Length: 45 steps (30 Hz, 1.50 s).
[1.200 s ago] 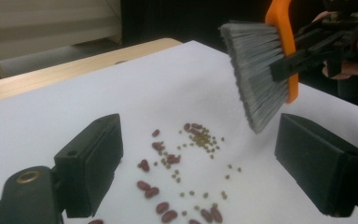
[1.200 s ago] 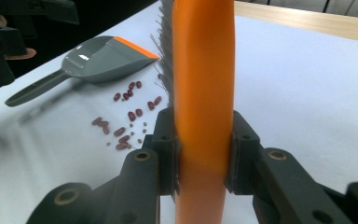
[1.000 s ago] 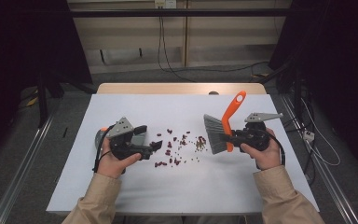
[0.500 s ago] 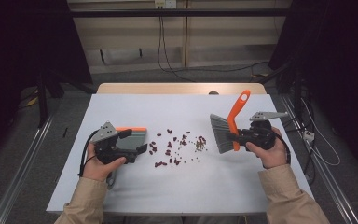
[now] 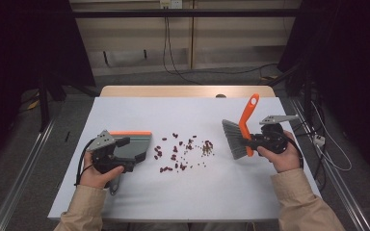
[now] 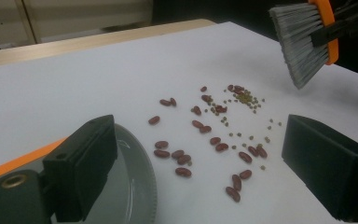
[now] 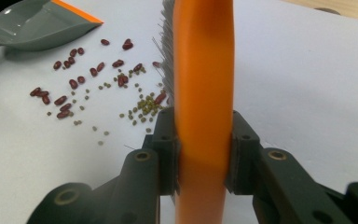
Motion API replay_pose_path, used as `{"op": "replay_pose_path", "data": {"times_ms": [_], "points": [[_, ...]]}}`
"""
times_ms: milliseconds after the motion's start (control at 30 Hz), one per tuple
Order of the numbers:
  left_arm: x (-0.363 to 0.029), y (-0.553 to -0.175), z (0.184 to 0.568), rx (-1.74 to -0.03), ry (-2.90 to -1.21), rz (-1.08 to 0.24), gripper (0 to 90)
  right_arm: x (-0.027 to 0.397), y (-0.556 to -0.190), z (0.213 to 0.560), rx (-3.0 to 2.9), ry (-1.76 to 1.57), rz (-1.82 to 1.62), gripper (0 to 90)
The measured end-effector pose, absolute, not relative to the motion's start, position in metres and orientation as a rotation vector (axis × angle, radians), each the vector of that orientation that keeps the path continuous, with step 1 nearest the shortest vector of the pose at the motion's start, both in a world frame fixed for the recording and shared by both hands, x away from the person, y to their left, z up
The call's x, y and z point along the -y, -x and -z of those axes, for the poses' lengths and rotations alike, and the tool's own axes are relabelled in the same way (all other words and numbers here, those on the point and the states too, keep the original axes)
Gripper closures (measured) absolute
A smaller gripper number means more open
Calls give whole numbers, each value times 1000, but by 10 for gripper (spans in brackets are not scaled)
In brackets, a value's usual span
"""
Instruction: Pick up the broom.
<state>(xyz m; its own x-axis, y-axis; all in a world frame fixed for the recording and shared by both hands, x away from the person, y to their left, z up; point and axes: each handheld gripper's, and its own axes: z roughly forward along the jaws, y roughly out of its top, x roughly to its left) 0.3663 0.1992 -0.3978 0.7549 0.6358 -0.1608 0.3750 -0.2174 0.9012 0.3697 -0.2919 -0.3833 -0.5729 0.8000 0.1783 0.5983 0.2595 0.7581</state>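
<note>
The right claw [image 5: 250, 142] was clamped on the orange handle of a hand brush [image 5: 241, 132], both pads pressed flat against the handle in the right gripper view. The brush's grey bristles [image 5: 232, 139] pointed toward the scattered material and hung just beside its right edge; whether the tips touched the bench [image 5: 197, 202] could not be told. The left claw [image 5: 127, 154] stood with its jaws wide apart and nothing between them in the left gripper view, and lay over a grey dustpan [image 5: 137, 147] with an orange lip, which sat flat on the bench at the left of the spill. Whether the claw touched the pan could not be told. Between pan and brush lay a loose scatter of red kidney beans [image 5: 176, 156], with a small cluster of green mung beans [image 5: 205, 148] on the brush side. The beans nearest the pan lay just off its open edge, none inside it. The white sheet covered most of the bench, with a strip of bare wood at the far edge.
</note>
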Motion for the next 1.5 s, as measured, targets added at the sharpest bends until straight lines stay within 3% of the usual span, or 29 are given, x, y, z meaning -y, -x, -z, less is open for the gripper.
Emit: {"op": "replay_pose_path", "data": {"times_ms": [467, 1500], "points": [[-205, -366, 401, -800, -1830, -295, 100, 301, -374, 388, -2295, -1343, -1078, 703], [-205, -365, 402, -806, -1842, -297, 98, 250, -405, 415, -2248, -1317, -993, 697]]}}
